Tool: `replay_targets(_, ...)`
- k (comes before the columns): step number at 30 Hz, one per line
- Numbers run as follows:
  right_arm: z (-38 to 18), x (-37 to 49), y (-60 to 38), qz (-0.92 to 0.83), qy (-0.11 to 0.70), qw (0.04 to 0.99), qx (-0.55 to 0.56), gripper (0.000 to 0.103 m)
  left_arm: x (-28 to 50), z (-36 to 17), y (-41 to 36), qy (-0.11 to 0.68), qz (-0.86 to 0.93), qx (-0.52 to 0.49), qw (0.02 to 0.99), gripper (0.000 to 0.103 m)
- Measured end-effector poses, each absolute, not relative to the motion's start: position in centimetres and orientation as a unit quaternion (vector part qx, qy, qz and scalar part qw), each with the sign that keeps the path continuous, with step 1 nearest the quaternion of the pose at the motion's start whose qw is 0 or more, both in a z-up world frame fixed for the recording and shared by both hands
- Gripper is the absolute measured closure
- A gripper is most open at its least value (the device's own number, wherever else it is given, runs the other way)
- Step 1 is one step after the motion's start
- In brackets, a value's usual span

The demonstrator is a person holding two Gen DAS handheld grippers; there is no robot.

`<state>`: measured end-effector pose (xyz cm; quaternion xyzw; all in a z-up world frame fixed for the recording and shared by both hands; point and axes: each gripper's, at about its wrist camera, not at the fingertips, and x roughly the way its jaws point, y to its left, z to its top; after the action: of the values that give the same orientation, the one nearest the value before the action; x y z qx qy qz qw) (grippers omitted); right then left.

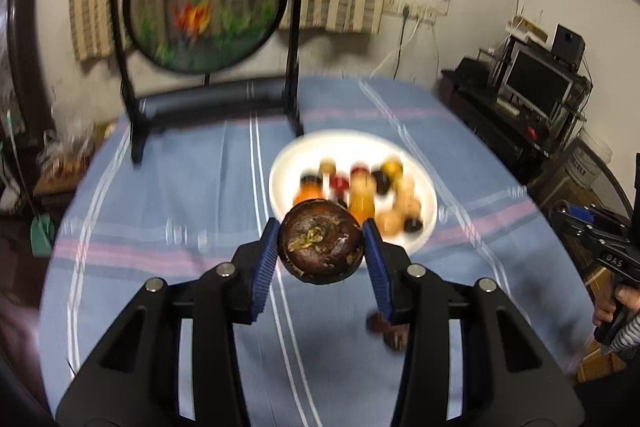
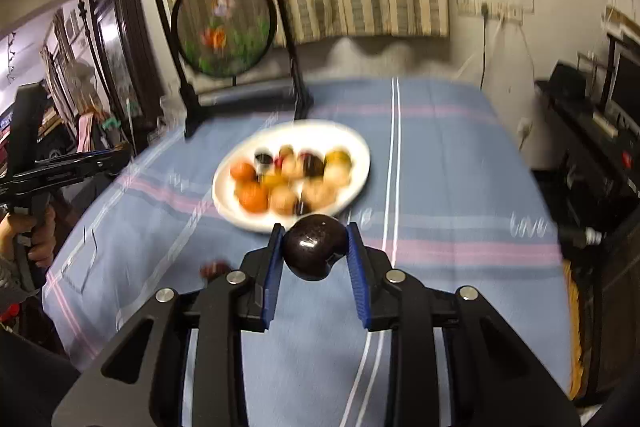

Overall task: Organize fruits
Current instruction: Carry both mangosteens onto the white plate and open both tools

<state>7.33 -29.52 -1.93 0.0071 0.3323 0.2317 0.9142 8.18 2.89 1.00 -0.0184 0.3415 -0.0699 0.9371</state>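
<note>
Both tongs are loaded: left gripper (image 1: pixel 321 247) is clamped on a dark brown fruit (image 1: pixel 321 242), right gripper (image 2: pixel 314 243) pinches a shiny dark fruit (image 2: pixel 314 245), both held up near the plate (image 2: pixel 362 163). Looks mostly done, since the plate is already piled with fruit. One or two dark pieces (image 1: pixel 385 331) sit on the near tablecloth (image 1: pixel 168 195).

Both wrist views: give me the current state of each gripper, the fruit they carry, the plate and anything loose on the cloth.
left gripper: shut on a dark brown fruit, held above the cloth.
right gripper: shut on a glossy dark fruit, also lifted.
white plate: flat on the tablecloth, loaded with blurred mixed fruits.
loose dark fruit: lying on the cloth, off the plate.
</note>
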Motion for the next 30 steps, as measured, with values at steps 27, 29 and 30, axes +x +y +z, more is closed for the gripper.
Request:
replay_targets(27, -10.2, 33.8, -16.3, 0.286, 0.409, 0.866, -0.008, 0.072, 33.3, -11.6, 1.7, 0.436, -0.081, -0.045, 0.895, 0.06)
replay_targets(29, -11.1, 34.4, -15.8, 0.287, 0.419, 0.861, -0.012, 0.071, 33.5, -12.0, 1.7, 0.439, -0.082, -0.046, 0.894, 0.06)
replay_targets(30, -11.4, 34.6, -15.5, 0.288, 0.425, 0.858, -0.016, 0.071, 33.6, -12.3, 1.7, 0.441, -0.082, -0.046, 0.892, 0.06)
